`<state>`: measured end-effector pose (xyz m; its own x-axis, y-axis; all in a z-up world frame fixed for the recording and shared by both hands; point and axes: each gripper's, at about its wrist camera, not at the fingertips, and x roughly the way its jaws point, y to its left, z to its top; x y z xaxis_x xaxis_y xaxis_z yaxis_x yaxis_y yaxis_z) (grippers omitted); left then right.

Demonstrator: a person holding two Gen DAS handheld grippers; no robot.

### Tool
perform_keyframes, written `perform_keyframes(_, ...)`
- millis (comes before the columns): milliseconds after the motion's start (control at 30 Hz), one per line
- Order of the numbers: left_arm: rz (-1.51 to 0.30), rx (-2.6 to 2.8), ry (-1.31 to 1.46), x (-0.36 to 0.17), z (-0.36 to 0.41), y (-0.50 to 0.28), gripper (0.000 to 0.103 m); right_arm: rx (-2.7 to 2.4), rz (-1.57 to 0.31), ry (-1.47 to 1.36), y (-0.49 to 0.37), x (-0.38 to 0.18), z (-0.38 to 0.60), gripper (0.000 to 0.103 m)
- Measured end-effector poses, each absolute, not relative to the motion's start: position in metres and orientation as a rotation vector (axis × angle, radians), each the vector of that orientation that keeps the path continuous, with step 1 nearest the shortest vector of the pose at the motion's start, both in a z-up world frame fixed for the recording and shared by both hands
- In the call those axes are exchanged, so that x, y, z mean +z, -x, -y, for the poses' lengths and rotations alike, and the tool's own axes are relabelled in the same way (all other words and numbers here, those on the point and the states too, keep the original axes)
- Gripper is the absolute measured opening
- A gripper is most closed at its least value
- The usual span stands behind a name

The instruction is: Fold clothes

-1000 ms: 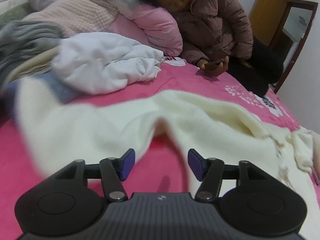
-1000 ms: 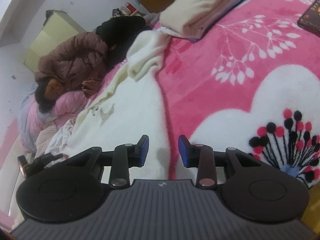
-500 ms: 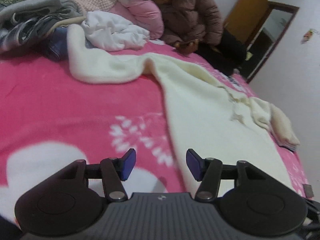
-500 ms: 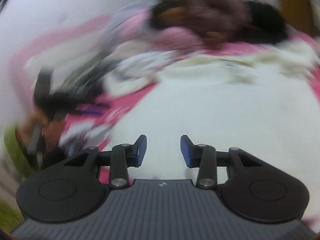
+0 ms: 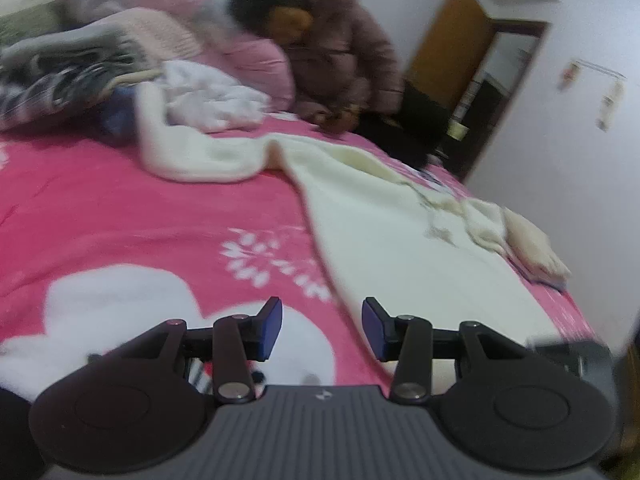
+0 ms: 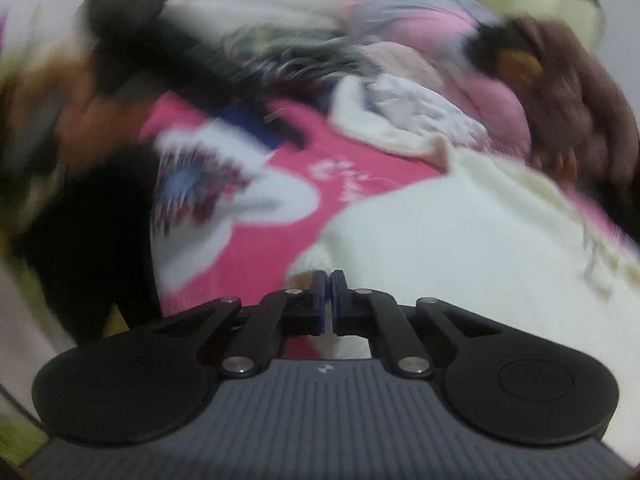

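While your left gripper [image 5: 322, 328] hovers low over the pink blanket [image 5: 120, 216] on the bed, its blue pads [image 5: 271, 322] stand spread wide with nothing between them; to the far left of that view a heap of clothes [image 5: 80, 64] is piled at the head of the bed, with a crumpled white garment [image 5: 212, 100] beside it; the cream sweater [image 5: 392, 240] lies flat across the blanket to the right of the gripper, one sleeve reaching back toward the heap and its near hem just beside the right pad; a person in a brown padded jacket [image 5: 340, 52] sits at the far edge of the bed; a wooden door [image 5: 448, 52] stands behind. Your right gripper [image 6: 327, 294] has its pads pressed together at the near corner of the cream sweater [image 6: 460, 240]; the view is blurred, so you cannot tell for sure whether cloth sits between them.
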<state>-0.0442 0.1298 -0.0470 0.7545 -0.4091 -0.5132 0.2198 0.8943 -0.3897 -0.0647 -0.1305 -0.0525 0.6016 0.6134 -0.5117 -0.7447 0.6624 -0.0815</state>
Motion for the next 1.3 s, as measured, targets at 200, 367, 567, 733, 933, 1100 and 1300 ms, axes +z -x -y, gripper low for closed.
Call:
perform_keyframes(200, -0.654, -0.502, 0.199, -0.058, -0.084, 0.055, 0.045, 0.777, -0.511, 0.039, 0.043, -0.044, 0.161, 0.001)
perform_keyframes(367, -0.666, -0.609, 0.132, -0.067, -0.050, 0.060, 0.046, 0.816, -0.505, -0.052, 0.039, -0.040, 0.166, 0.001)
perform_keyframes(567, -0.648, -0.575, 0.177, -0.078, -0.042, 0.056, 0.044, 0.869, -0.484, -0.030, 0.043, -0.029, 0.162, 0.001)
perform_keyframes(733, -0.647, -0.555, 0.167, -0.080, -0.050, 0.061, 0.044, 0.949, -0.540, -0.055, 0.041, -0.031, 0.160, 0.001)
perform_keyframes(933, -0.642, -0.502, 0.114, -0.082, -0.055, 0.067, 0.040, 0.964, -0.550, -0.135, 0.058, -0.032, 0.169, 0.003)
perform_keyframes(1100, -0.624, -0.479, 0.023, -0.079, -0.051, 0.073, 0.040, 0.749, -0.517, -0.246, 0.077, -0.028, 0.230, 0.004)
perform_keyframes(1300, -0.551, -0.386, -0.155, -0.072, -0.032, 0.079, 0.047, 0.607, -0.534, -0.217, 0.095, -0.040, 0.256, 0.006)
